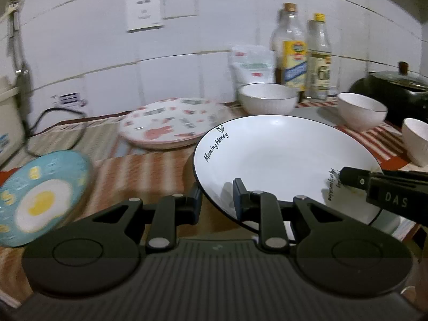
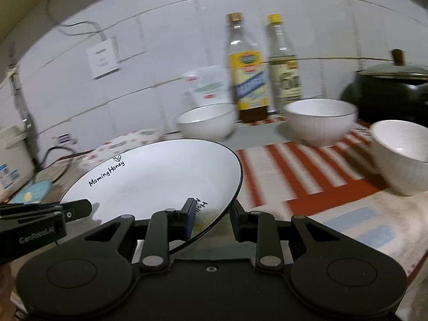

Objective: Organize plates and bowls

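The white plate [image 1: 281, 157] is being held above the striped counter cloth [image 2: 307, 176] by both grippers: its near-left rim is being pinched by the left gripper [image 1: 217, 200], its near-right rim by the right gripper [image 2: 212, 219].

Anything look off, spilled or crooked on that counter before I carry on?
One thing: the white plate has a yellowish smear on its rim beside the right gripper, so it may be dirty. Both grippers clamp that rim, left gripper too, and the plate is tilted. The bowls stand upright; nothing looks spilled.
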`<state>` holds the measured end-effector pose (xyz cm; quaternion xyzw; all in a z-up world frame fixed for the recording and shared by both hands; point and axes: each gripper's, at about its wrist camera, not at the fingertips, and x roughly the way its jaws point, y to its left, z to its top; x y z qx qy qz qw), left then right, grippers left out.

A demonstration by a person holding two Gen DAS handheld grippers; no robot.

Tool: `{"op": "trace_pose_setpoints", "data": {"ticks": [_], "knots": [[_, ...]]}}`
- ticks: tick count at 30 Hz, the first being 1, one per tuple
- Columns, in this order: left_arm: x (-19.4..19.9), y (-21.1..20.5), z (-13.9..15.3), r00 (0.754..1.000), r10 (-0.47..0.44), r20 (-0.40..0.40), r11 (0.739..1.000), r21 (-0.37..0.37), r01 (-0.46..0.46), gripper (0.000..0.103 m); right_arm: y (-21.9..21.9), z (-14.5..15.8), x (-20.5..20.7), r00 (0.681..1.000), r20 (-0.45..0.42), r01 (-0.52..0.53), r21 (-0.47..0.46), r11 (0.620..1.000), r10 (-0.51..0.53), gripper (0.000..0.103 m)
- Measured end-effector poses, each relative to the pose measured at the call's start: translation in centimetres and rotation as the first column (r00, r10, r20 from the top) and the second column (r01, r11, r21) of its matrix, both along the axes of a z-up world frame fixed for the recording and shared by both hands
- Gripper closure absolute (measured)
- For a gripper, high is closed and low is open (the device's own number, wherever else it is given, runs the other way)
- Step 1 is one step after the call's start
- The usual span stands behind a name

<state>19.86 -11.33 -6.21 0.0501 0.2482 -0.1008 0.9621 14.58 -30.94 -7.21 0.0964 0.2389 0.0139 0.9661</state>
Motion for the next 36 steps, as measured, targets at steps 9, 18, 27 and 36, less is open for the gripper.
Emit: {"op": "trace_pose_setpoints", "data": {"ticks": [9,18,27,36], "knots": [[0.5,4.8,-1.1,0.997,0.066,-0.052,0.998,-0.013,-0.066,0.081,4.0,-1.2,1.5,0.997,-0.031,-0.073,-0.018,0.997,0.073,0.071],[0.5,6.1,-2.4,0.996,0.046,-0.082,0.996,-0.068,-0.052,0.078,4.3,-1.7,1.4,0.996,-0.013,-0.09,-0.067,0.994,0.09,0.058],[-1.9,9.7,0.1,0.998,0.045,-0.045,0.993,-0.11,-0.049,0.035,5.9,0.9,-2.3,0.994,0.067,-0.081,-0.149,0.986,0.092,0.029],[-5.0,14.4,2.9,0.997,0.043,-0.061,0.991,-0.121,-0.05,0.029,11.3,5.6,-5.1,0.961,0.091,-0.244,-0.166,0.956,0.261,0.028]]}}
